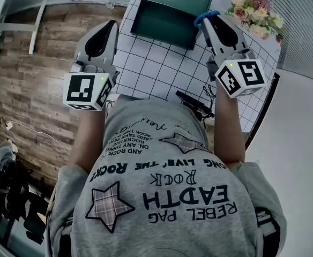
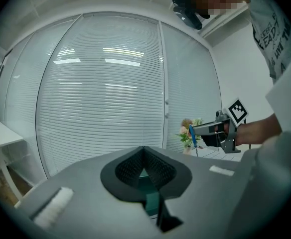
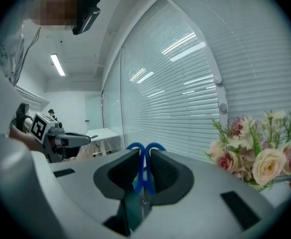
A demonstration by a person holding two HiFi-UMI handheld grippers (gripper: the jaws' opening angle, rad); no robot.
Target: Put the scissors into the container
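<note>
The scissors (image 1: 205, 16) have blue handles and are clamped between the jaws of my right gripper (image 1: 209, 20), held over the right rim of the dark green container (image 1: 170, 9). In the right gripper view the blue loops (image 3: 145, 149) stick up past the pads (image 3: 166, 171), and the blades hang below. My left gripper (image 1: 108, 28) hovers off the table's left edge, level with the container, its fingertips closed together with nothing between them (image 2: 144, 153). From the left gripper view I see the right gripper (image 2: 216, 133) with the scissors (image 2: 192, 136) at its tip.
The container sits at the far end of a white grid-patterned table (image 1: 162, 68). A flower bouquet (image 1: 255, 14) stands at the table's far right corner. A black device (image 1: 194, 103) lies at the near edge. Wooden floor (image 1: 33, 90) lies to the left. Window blinds (image 2: 110, 93) are ahead.
</note>
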